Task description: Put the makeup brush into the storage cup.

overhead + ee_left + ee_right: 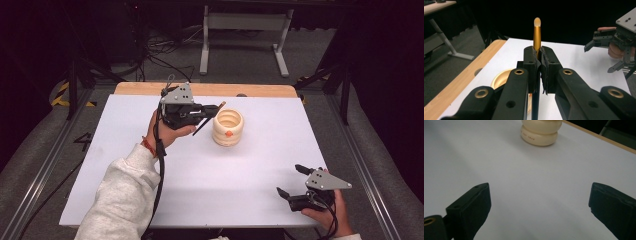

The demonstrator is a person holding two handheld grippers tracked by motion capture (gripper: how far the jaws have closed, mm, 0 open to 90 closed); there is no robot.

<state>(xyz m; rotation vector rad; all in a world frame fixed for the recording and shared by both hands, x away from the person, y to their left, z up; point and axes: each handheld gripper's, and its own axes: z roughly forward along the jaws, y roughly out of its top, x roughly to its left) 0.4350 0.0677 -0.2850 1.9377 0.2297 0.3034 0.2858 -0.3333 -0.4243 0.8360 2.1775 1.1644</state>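
in the high view, the left gripper [212, 114] is seen clamped on a slim brush [209, 119], held tilted just beside the rim of a cream ribbed holder [228, 127] near the middle of the white table [150, 165]. an orange mark is seen on the holder's front. the right gripper [294, 181] is held low at the table's near right corner, jaws spread, well apart from the holder.

in the left gripper view, the brush [537, 37] is seen pinched between the closed pads: a gold ferrule, a pale rounded tip, a black handle below.

in the right gripper view, the holder [541, 131] is seen ahead beyond the parted jaws; small dark writing on its lowest ring cannot be read.
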